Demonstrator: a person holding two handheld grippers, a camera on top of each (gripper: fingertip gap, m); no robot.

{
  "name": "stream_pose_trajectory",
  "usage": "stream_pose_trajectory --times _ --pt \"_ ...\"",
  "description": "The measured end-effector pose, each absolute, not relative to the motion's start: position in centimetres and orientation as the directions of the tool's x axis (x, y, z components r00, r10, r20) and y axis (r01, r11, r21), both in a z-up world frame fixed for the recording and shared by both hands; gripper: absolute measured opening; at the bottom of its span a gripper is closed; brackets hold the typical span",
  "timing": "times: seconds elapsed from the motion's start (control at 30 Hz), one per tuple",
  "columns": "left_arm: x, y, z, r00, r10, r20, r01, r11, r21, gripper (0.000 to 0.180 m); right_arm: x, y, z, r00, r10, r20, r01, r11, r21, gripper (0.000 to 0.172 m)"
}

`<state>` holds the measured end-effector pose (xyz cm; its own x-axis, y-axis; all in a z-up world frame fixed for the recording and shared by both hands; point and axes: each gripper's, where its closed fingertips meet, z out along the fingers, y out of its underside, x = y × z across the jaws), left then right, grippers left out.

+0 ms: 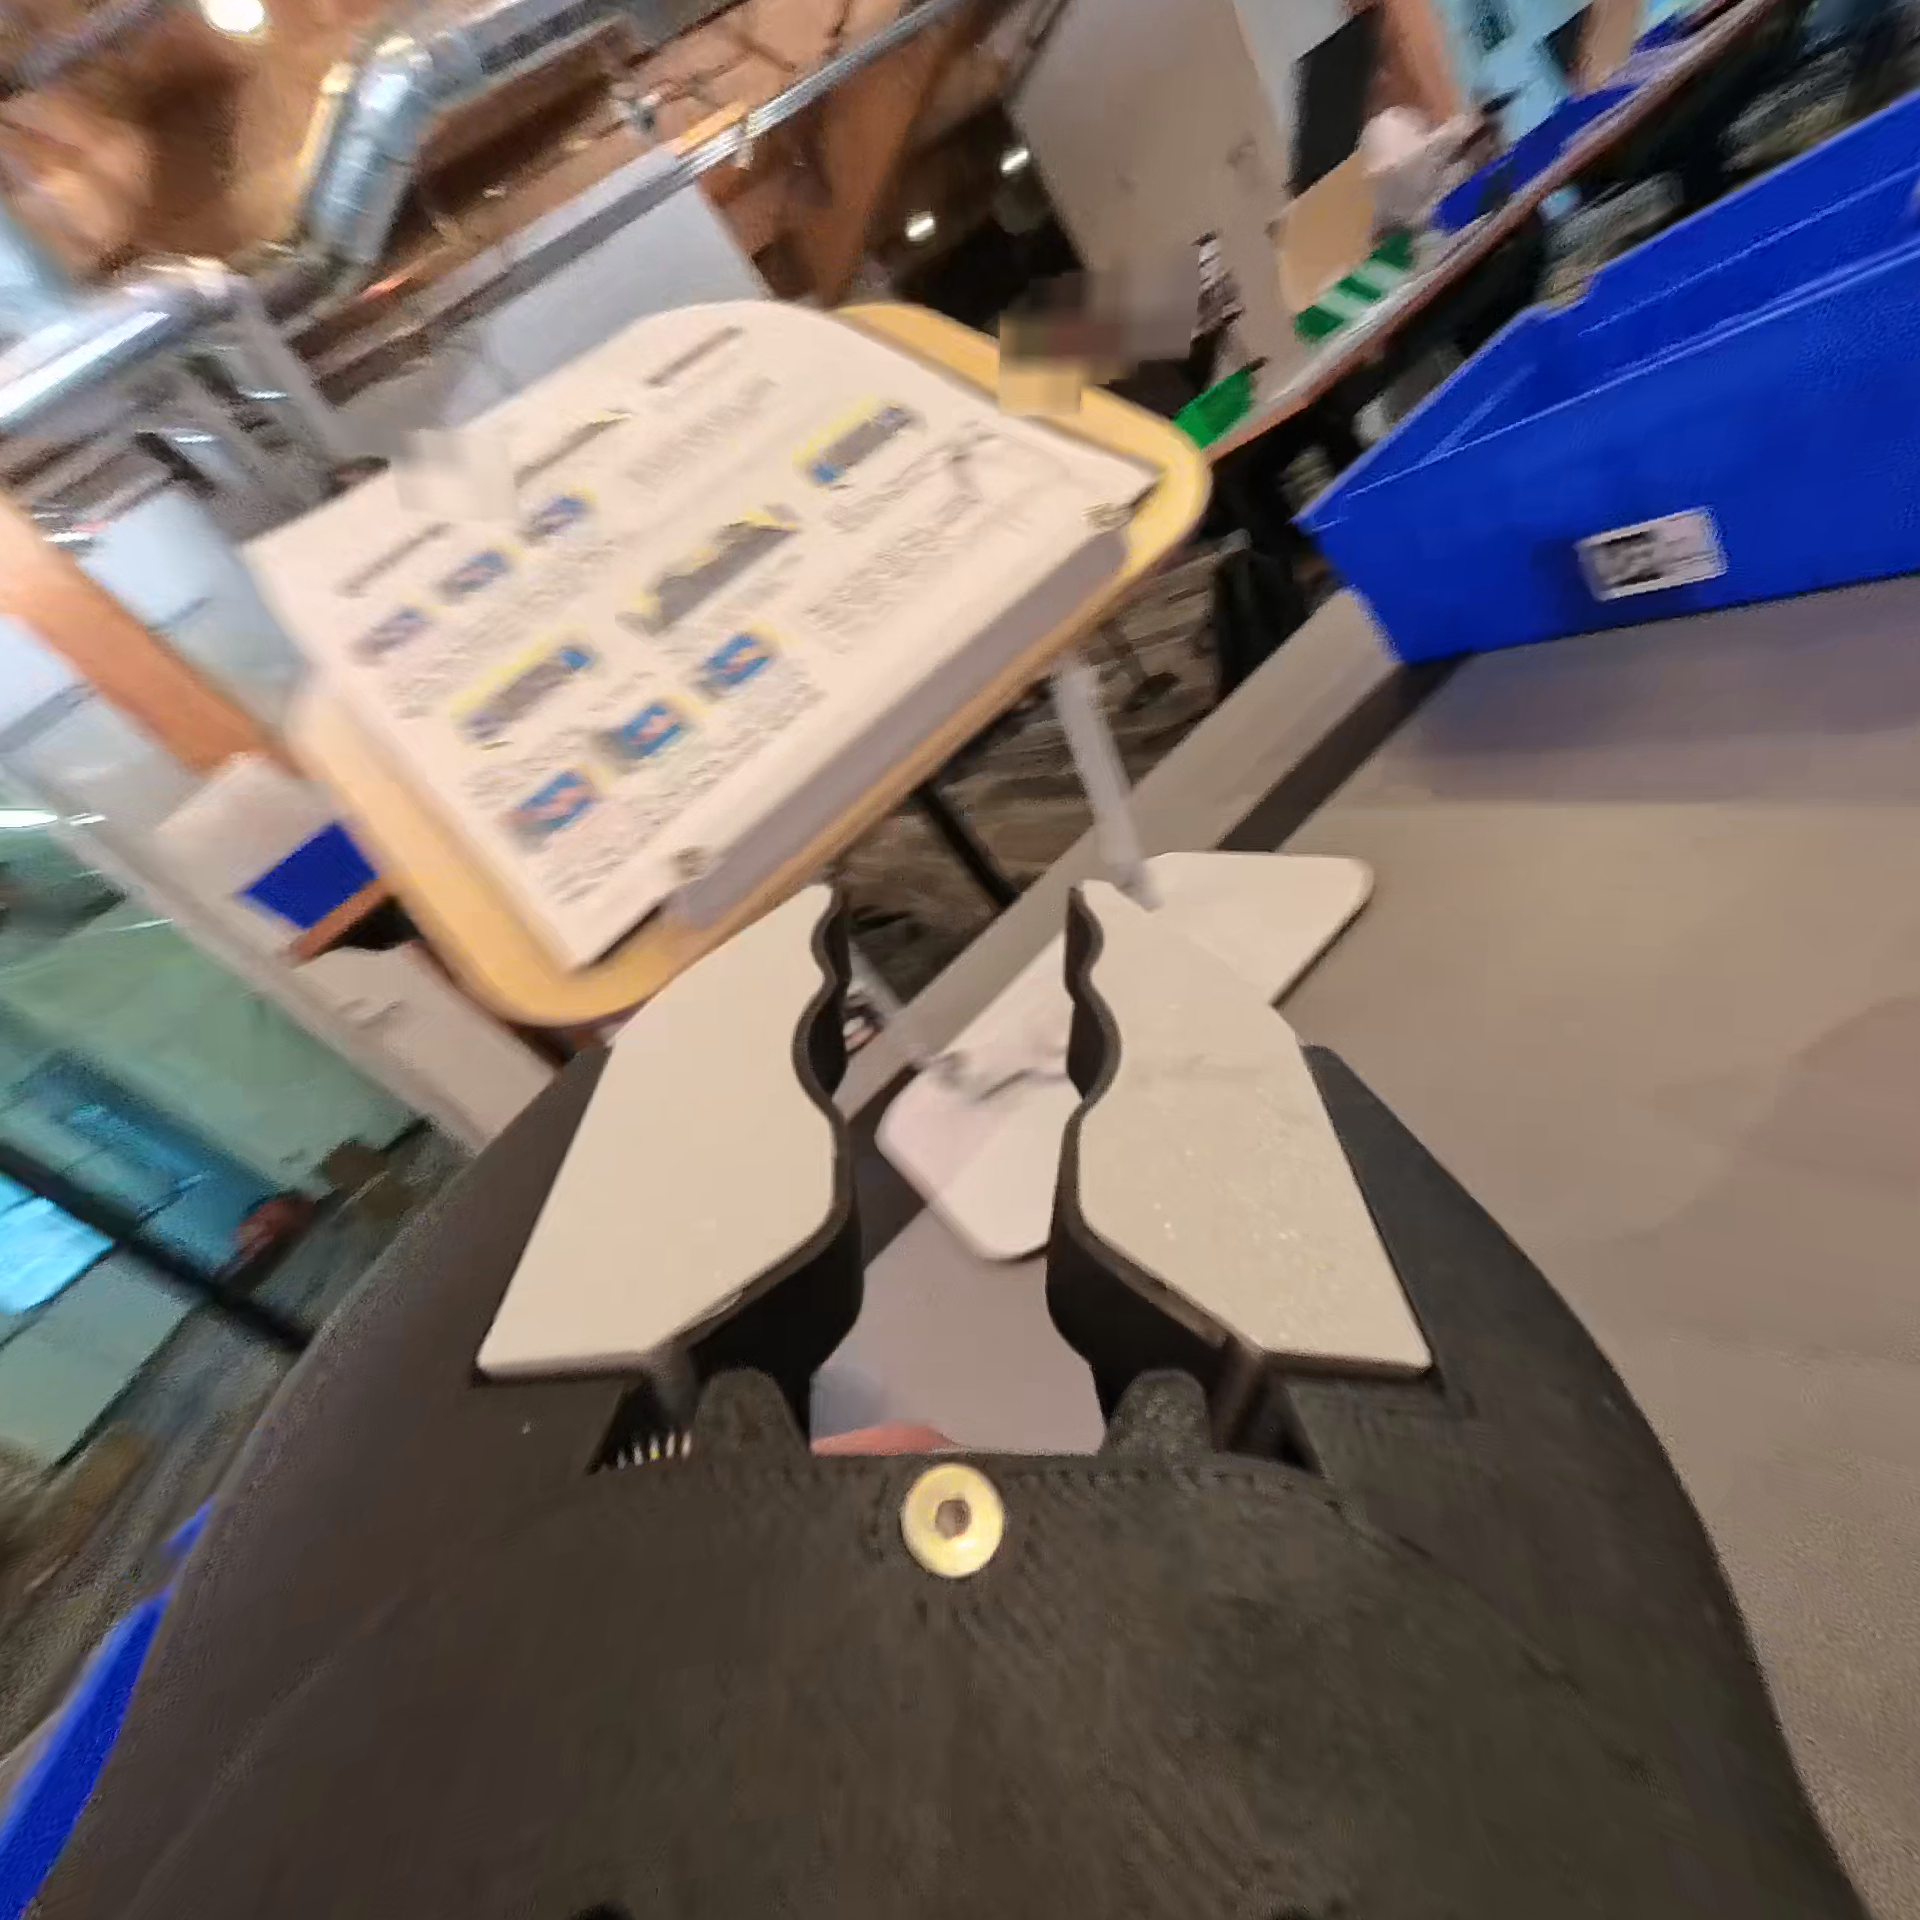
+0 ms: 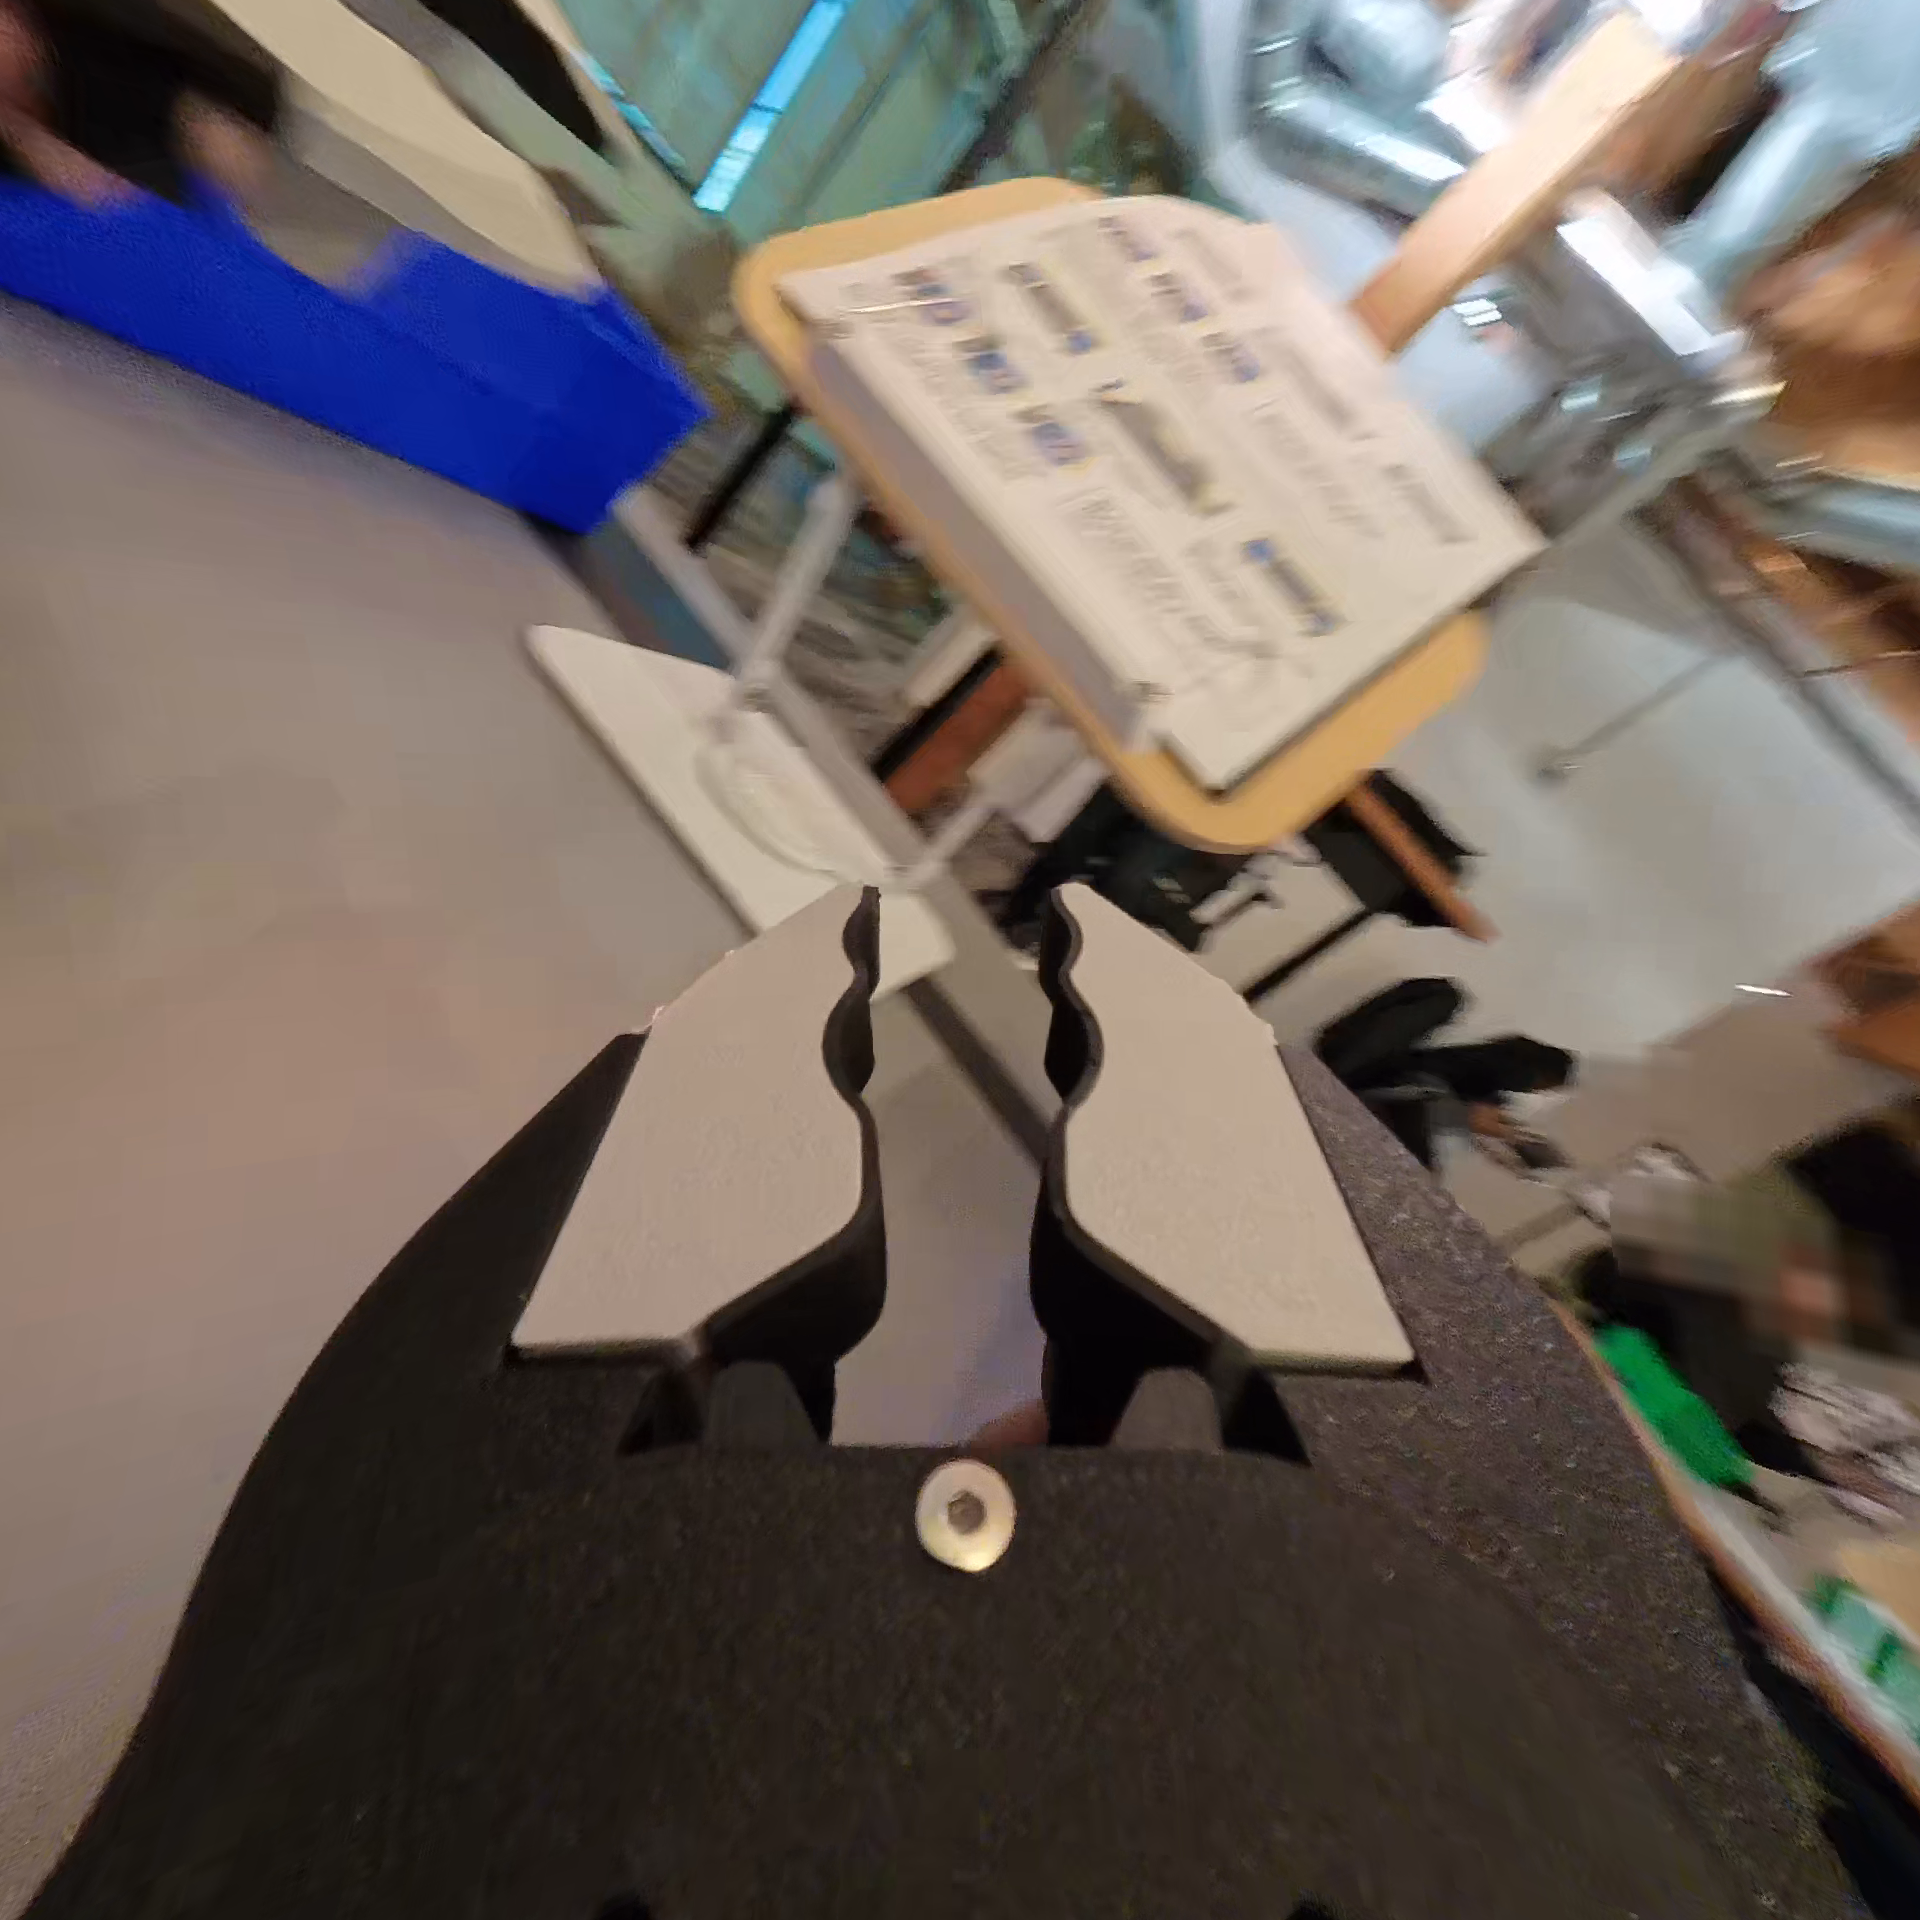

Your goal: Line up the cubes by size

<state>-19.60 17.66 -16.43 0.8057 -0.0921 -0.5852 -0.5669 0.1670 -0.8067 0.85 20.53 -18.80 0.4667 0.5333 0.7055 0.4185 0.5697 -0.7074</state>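
Both grippers spread with nothing between the pads; left gripper (image 1: 954, 904) above the grey table (image 1: 1558, 1039) edge, tips over the white base plate (image 1: 1268, 904) of a tilted document stand (image 1: 665, 623); right gripper (image 2: 961, 904) at the same edge, same stand (image 2: 1143, 468) ahead; blue bin (image 1: 1662, 416) at the table's far side; cubes in neither view, place cannot be told; both views blurred.

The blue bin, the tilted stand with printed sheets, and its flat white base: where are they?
Blue bin (image 1: 1621, 416), left wrist view, front wall.
Printed sheets (image 2: 1174, 436), right wrist view, middle of the page.
White base (image 2: 665, 717), right wrist view, bare top.
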Motion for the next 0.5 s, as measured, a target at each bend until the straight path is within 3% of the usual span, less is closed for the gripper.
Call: stream_pose_trajectory --times 0.03,0.13,0.23,0.37,0.5 --pt "-21.4 16.4 -15.4 0.807 -0.025 -0.59 -0.58 0.151 -0.8 0.045 2.5 21.2 -17.3 0.521 0.463 0.717 0.434 0.579 -0.69 0.029" --pt "-28.5 11.8 -12.6 0.817 0.179 -0.549 -0.57 0.097 -0.816 0.052 8.4 23.3 -13.7 0.656 0.293 0.695 0.464 0.57 -0.678 0.029" --pt "-37.5 7.6 -11.8 0.819 0.369 -0.44 -0.477 0.012 -0.879 0.071 15.7 26.3 -12.0 0.764 0.166 0.624 0.486 0.487 -0.725 0.038" --pt "-48.5 4.8 -14.6 0.809 0.534 -0.247 -0.214 -0.123 -0.969 0.113 24.2 30.6 -13.2 0.849 0.092 0.521 0.472 0.313 -0.824 0.049" --pt "-53.8 2.8 -16.8 0.774 0.628 -0.084 -0.046 -0.076 -0.996 0.124 29.0 33.6 -15.9 0.905 0.069 0.42 0.403 0.179 -0.898 0.055"
